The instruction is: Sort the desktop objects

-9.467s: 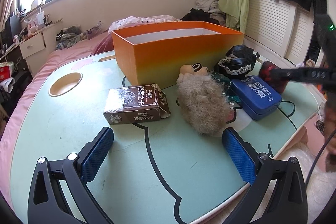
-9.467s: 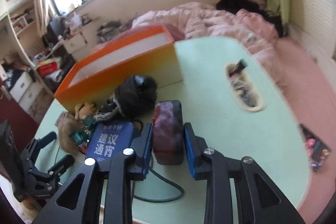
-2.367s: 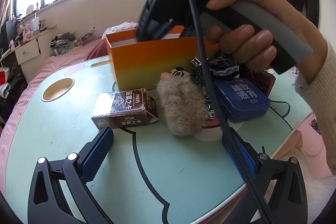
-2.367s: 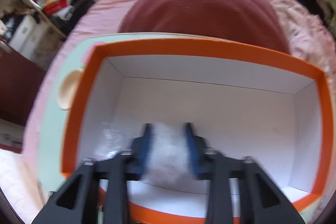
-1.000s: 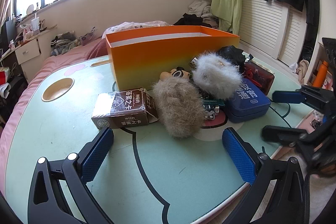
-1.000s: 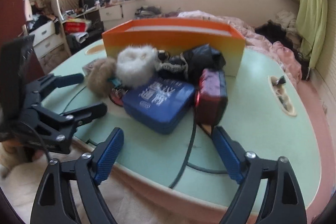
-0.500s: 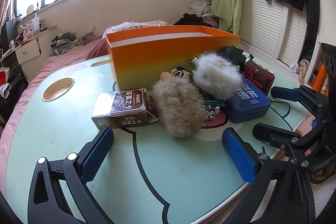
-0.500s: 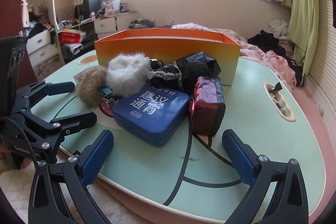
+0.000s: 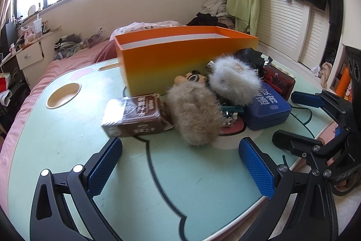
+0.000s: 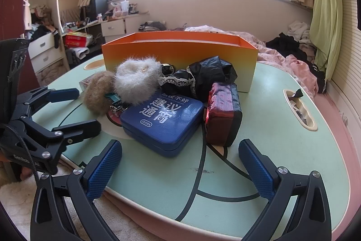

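My right claw [image 10: 180, 166] hangs wide open and empty over the table's [image 10: 282, 141] near edge. Just ahead lies the blue tin [image 10: 163, 121], the red pouch [image 10: 223, 114] touching its right side, the orange box [image 10: 180, 55] farther beyond.

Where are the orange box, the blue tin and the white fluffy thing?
orange box [image 10: 180, 55]: right wrist view, front wall.
blue tin [image 10: 162, 119]: right wrist view, lid.
white fluffy thing [image 9: 234, 83]: left wrist view, its fur.

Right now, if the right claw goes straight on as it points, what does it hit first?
Most likely the blue tin, which lies dead ahead of the open right claw on the green table. The dark red pouch sits just right of that line; depth is uncertain.
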